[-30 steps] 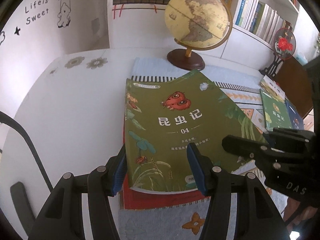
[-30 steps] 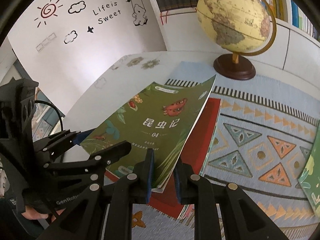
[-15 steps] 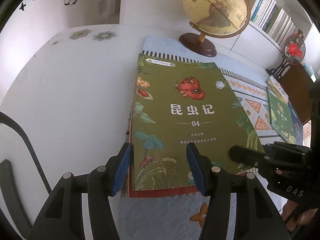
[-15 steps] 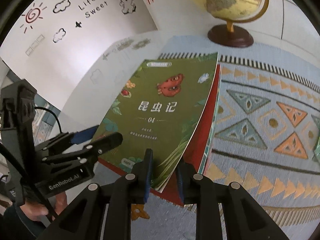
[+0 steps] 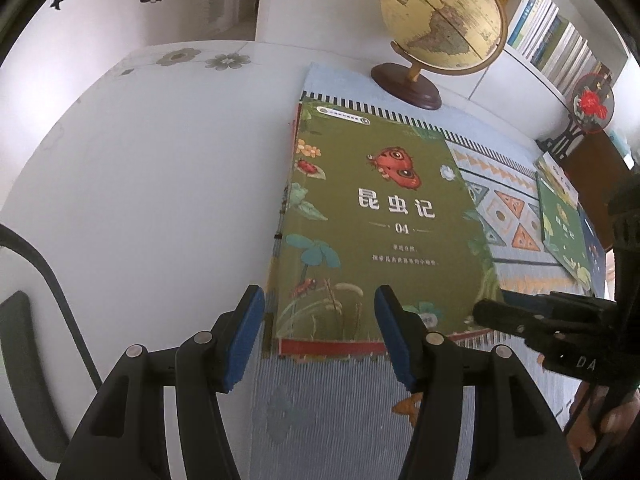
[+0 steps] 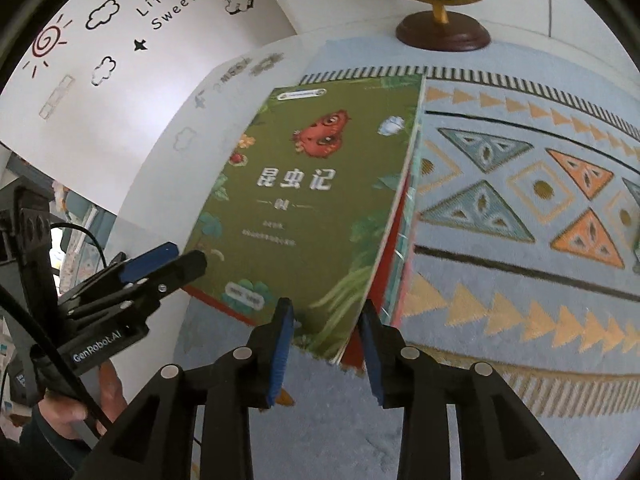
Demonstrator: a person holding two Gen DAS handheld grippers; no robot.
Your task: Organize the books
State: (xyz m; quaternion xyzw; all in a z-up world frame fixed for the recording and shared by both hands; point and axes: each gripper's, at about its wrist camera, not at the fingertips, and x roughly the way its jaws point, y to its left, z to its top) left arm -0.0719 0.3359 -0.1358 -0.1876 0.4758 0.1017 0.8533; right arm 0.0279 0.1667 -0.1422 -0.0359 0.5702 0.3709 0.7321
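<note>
The right claw is opening, its blue pads either side of the near corner of the green book, no longer pressing it. The left claw stands half open at the book's near left corner, gripping nothing. The green book lies flat atop a red book on the patterned mat, at the mat's left edge. White table lies bare to the left. Shelves behind the globe are packed with books. More books lie far right.
</note>
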